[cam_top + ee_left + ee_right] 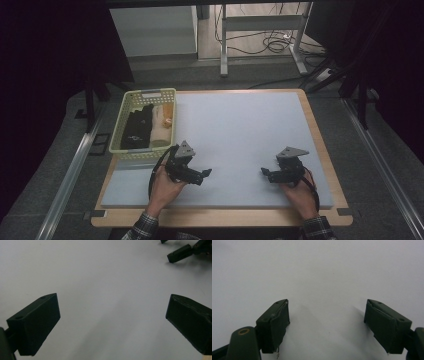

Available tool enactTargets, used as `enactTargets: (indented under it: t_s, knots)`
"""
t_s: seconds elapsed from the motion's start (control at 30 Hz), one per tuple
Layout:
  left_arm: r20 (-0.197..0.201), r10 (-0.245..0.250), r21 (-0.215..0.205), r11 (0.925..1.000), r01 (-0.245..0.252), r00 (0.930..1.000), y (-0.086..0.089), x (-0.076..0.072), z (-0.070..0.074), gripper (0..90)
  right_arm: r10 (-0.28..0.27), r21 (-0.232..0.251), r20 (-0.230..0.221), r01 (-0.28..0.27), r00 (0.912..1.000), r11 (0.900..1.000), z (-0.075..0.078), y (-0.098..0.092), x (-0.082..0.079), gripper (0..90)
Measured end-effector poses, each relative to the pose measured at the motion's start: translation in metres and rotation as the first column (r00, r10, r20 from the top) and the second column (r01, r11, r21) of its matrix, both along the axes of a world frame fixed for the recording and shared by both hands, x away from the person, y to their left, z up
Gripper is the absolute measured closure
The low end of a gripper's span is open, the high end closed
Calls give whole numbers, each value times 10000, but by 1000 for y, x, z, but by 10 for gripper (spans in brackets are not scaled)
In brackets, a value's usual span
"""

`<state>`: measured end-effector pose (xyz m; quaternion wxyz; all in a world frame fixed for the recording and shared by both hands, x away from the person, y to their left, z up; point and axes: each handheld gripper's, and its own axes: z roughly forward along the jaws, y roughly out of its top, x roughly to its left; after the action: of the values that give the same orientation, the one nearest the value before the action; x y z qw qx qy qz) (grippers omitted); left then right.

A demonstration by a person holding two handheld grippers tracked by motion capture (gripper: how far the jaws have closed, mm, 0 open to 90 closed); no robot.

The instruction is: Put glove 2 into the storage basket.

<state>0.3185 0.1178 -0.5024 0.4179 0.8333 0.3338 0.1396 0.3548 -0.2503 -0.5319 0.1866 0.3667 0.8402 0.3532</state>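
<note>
Left tool [204, 173] and right tool [266, 172]: jaws apart, empty, over tabletop [240, 130]; basket [131, 150] beside left tool.

pale yellow slotted basket [131, 150] at the white board's [240, 130] far-left corner, upright. inside: black folded item [136, 127] at left, cream bundle [161, 125] beside it, possibly cloth; small orange piece [168, 120].

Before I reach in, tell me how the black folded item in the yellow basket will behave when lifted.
The black item looks like folded cloth, so probably floppy and apt to unfold or drape. It seems light for its size. It lies close against the beige item in the basket, so it may drag that along.
</note>
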Motion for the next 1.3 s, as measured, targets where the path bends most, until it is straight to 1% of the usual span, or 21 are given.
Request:
enactTargets:
  t_s: [0.03, 0.07, 0.17, 0.2, 0.23, 0.27, 0.37, 0.47, 0.5, 0.8, 0.87, 0.9, 0.93, 1.0, 1.03, 1.1, 1.13, 1.2, 1.23, 1.3]
  knots:
    - [-11, -13, 39, 10000, 13, 10000, 0, -1, -2, 0, 0, -1, 0, 0, 10000, 10000, 0, 0, 0, 197]
    - [-40, -7, 162, 9999, 8, 10000, -1, -3, -8, 0, 2, -1, 2, -2, 10000, 10000, 0, 0, 0, 196]
    - [-121, 21, 136, 9999, -19, 9999, 1, -5, -15, 0, -3, 5, 0, 3, 10000, 10000, 0, 0, 0, 197]
    - [-121, 21, 136, 9999, -19, 9999, 1, -5, -15, 0, -3, 5, 0, 3, 10000, 10000, 0, 0, 0, 197]
    - [-167, 39, 159, 9999, -37, 9999, 2, -6, -18, 0, -3, 3, 0, 3, 10000, 10000, 0, 0, 0, 196]
    - [-167, 39, 159, 9999, -37, 9999, 2, -6, -18, 0, -3, 3, 0, 3, 10000, 10000, 0, 0, 0, 196]
    - [-196, 45, 348, 9994, -38, 9998, 3, -8, -23, 0, -2, 1, 1, 2, 10000, 10000, 0, 0, 0, 197]
    - [-264, 63, 405, 9992, -53, 9996, 5, -9, -26, 0, -2, 1, 2, 2, 10000, 10000, 0, 0, 0, 196]
    - [-274, 122, 511, 9986, -108, 9995, 6, -10, -28, 0, 0, 1, 2, 0, 10000, 10000, 0, 0, 0, 196]
    - [-455, 221, 709, 9973, -188, 9987, 11, -11, -36, 0, -5, -3, 4, 5, 10000, 10000, 0, 0, 0, 196]
    - [-526, 228, 825, 9964, -184, 9984, 11, -10, -40, 0, -4, -6, 4, 4, 10000, 10000, 0, 0, 0, 196]
    - [-580, 230, 989, 9950, -172, 9980, 10, -10, -43, 0, -4, -5, 6, 4, 10000, 10000, 0, 0, 0, 195]
    - [-580, 230, 989, 9950, -172, 9980, 10, -10, -43, 0, -4, -5, 6, 4, 10000, 10000, 0, 0, 0, 195]
    - [-634, 237, 1200, 9926, -160, 9977, 8, -10, -45, 0, -3, -7, 7, 3, 10000, 10000, 0, 0, 0, 195]
    - [-554, 201, 1326, 9911, -126, 9983, 6, -11, -45, 0, -1, -10, 12, 1, 10000, 10000, 0, 0, 0, 195]
    - [-566, 201, 1321, 9912, -124, 9982, 7, -11, -45, 0, -5, -6, 8, 5, 10000, 10000, 0, 0, 0, 195]
    - [-635, 199, 1298, 9915, -115, 9978, 7, -10, -46, 0, 1, -10, 14, -1, 10000, 10000, 0, 0, 0, 195]
    - [-900, 194, 1197, 9928, -86, 9958, 8, -8, -46, 0, -1, -10, 11, 1, 10000, 10000, 0, 0, 0, 195]
    - [-953, 195, 1176, 9930, -82, 9953, 8, -7, -46, 0, -1, -9, 10, 1, 10000, 10000, 0, 0, 0, 195]
    - [-942, 189, 1191, 9929, -76, 9954, 8, -7, -46, 0, -3, -8, 10, 3, 10000, 10000, 0, 0, 0, 195]
